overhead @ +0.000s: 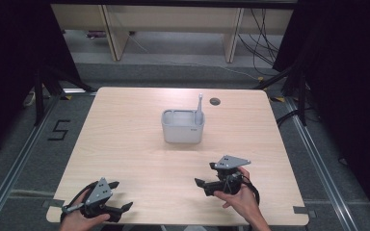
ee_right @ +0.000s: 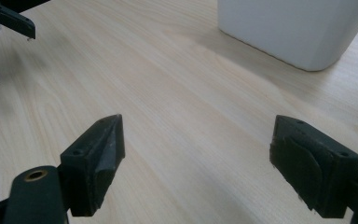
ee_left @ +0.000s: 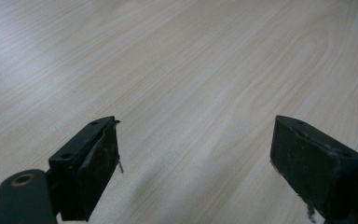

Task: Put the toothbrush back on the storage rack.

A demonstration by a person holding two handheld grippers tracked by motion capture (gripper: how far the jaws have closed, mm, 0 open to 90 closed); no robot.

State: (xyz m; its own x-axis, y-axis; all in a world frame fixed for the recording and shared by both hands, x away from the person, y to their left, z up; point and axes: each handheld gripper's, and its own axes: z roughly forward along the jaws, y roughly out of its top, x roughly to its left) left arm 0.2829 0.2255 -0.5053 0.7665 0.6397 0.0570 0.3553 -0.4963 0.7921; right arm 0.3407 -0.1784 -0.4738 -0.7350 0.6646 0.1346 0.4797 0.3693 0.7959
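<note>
Just beyond right gripper (overhead: 203,187): caddy (overhead: 183,130).

Left claw (overhead: 120,196) and right claw (overhead: 201,187) (both hand-held) wide open, empty.

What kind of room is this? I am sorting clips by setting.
Probably a lab recording bay, not a home: one bare table fenced by black curtains, floor rails, loose cables, and a taped 5 on the floor.
</note>
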